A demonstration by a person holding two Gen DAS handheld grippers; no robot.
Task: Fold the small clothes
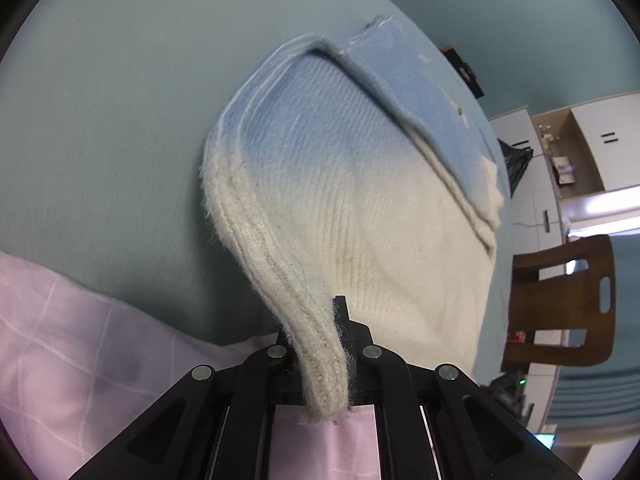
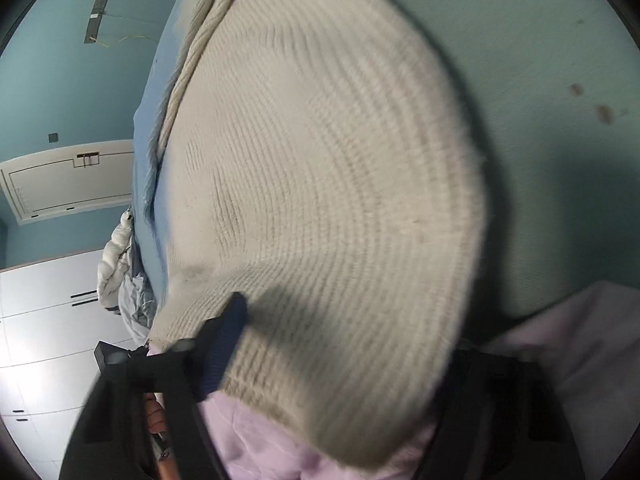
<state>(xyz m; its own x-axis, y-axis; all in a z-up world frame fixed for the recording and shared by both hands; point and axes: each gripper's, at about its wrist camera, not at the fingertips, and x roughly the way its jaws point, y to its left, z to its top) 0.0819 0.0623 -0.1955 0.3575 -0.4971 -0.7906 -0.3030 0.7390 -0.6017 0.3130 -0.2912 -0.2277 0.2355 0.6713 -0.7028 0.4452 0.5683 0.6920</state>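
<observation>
A small knit sweater point(image 1: 360, 184), cream at the hem and pale blue higher up, lies partly lifted over a grey-green table point(image 1: 100, 120). My left gripper point(image 1: 324, 360) is shut on its cream ribbed hem edge, which rises as a thick folded rim. In the right wrist view the same sweater point(image 2: 320, 180) fills the frame, blurred. My right gripper point(image 2: 320, 360) holds the cream hem: one blue-padded finger point(image 2: 224, 352) presses on the cloth, and the other finger is hidden under it.
A pink checked cloth point(image 1: 72, 352) lies on the table near me, also seen in the right wrist view point(image 2: 580, 352). A brown wooden chair point(image 1: 560, 300) and white cabinets point(image 1: 600, 140) stand beyond the table's right edge. A puffy jacket point(image 2: 120, 276) hangs at left.
</observation>
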